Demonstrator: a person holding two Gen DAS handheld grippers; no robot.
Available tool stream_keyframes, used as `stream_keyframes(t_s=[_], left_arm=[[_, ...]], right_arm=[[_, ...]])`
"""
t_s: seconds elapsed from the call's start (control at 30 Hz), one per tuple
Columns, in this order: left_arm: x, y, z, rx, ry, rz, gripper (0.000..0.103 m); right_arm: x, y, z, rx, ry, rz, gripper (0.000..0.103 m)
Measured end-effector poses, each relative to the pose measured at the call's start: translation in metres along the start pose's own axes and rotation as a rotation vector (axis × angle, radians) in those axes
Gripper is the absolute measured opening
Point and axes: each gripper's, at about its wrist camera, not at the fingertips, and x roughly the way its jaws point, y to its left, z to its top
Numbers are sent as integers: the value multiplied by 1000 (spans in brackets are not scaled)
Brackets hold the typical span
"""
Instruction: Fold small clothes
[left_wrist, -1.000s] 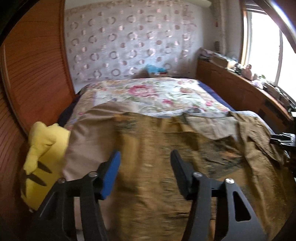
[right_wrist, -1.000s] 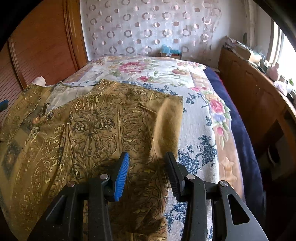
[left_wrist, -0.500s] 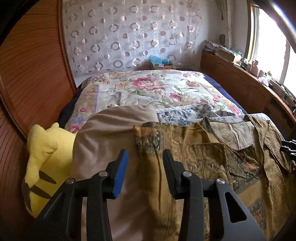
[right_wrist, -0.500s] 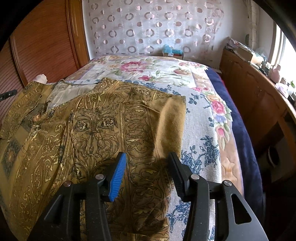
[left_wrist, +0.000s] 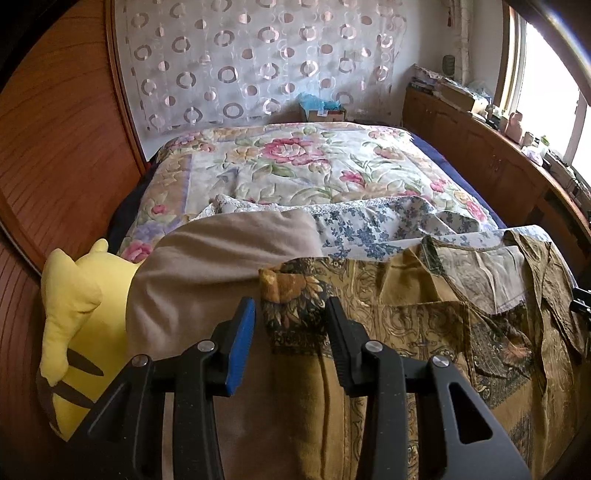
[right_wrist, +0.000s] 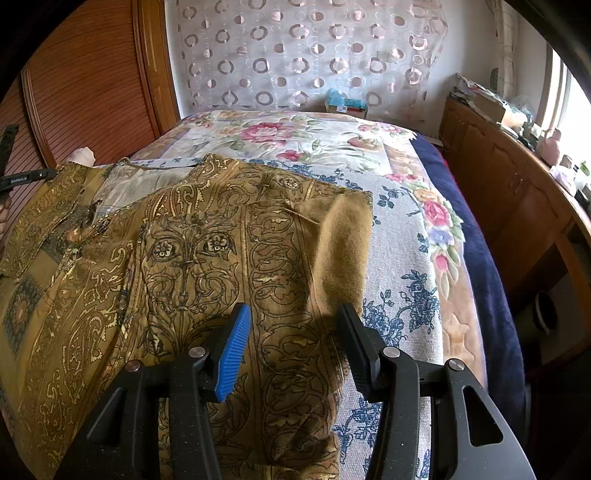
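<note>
Here the bed (right_wrist: 402, 236) fills both views ahead of the jaws, covered by a floral quilt (left_wrist: 295, 162) at the far end and a blue-flowered sheet (right_wrist: 399, 280) nearer. The gold patterned garment (right_wrist: 207, 266) lies spread flat on that sheet. In the right wrist view it runs from beneath the jaws outward and to the left, with its plain folded edge just ahead of the right-hand finger. In the left wrist view its dark printed corner sits directly ahead of the gap between the jaws, and the rest extends to the right. A beige cloth (left_wrist: 207, 266) lies to the left of that corner, touching it. A yellow plush toy (left_wrist: 70, 314) rests further left, against the wooden panel.

Left gripper (left_wrist: 290, 317): jaws have just been closing and stand parted above the garment corner; no fabric is pinched between the pads. Right gripper (right_wrist: 295, 328): jaws have just been opening and stand parted over the garment, holding nothing.
</note>
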Motion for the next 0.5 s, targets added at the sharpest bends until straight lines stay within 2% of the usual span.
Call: stream_keyframes(t_s=[0.1,0.27,0.33,0.5], left_arm=[[0,-1,-2,4,3,-6,40],[1,1,-3,-7,1,-31,38],[1,0,-3,-5,0,-34,34],[3,-2,-4,-3,8,-20,33]], right_arm=[[-1,-6,3,14,5,19,51],[-2,-27,20,35,-17,-10,51],[6,-35,27,37,-4,-20,51],[32,-42,39,47,38,12,51]])
